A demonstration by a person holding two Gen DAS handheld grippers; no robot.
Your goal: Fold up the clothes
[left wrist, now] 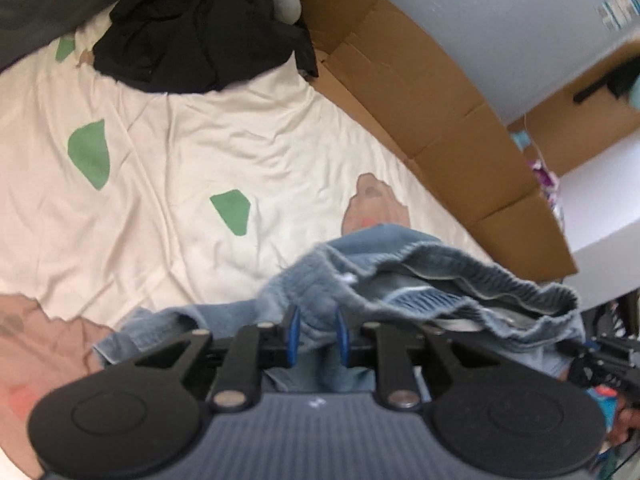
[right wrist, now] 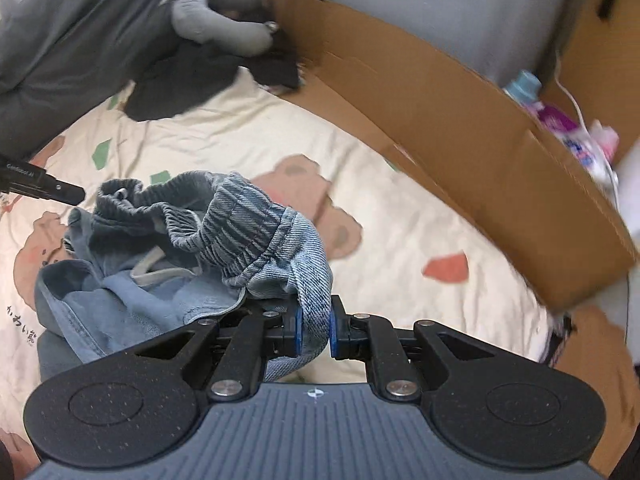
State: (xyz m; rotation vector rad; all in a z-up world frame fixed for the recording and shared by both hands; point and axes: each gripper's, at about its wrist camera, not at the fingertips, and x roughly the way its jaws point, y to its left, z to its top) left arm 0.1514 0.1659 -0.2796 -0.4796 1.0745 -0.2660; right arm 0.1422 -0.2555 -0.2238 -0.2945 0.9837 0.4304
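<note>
**Denim garment bunched on the bed, both claws at its waistband**

Right wrist view: my right gripper (right wrist: pixel 314 330) is clamped narrow on a fold of the blue denim garment (right wrist: pixel 192 248), the cloth pinched flat between the blue pads (right wrist: pixel 298 330) at lower centre. The elastic waistband bunches up just above the jaws, centre-left of frame, with a grey drawstring showing inside. The tip of the other gripper pokes in at the left edge, just beside the waistband.

Left wrist view: my left gripper (left wrist: pixel 316 334) sits at lower centre, jaws set narrow with denim (left wrist: pixel 400 280) lying between the blue pads; I cannot tell whether they press on the cloth. The garment spreads from lower centre toward the right edge, ribbed waistband uppermost.

Garment rests on a cream bedsheet (left wrist: pixel 200 152) printed with green patches and brown bears. Black clothing (left wrist: pixel 200 40) is heaped at the upper centre-left, a grey neck pillow (right wrist: pixel 224 20) on top of it. Flattened cardboard (left wrist: pixel 440 120) runs diagonally along the right side of the bed. Bottles (right wrist: pixel 560 120) show at the far right of the right wrist view.
</note>
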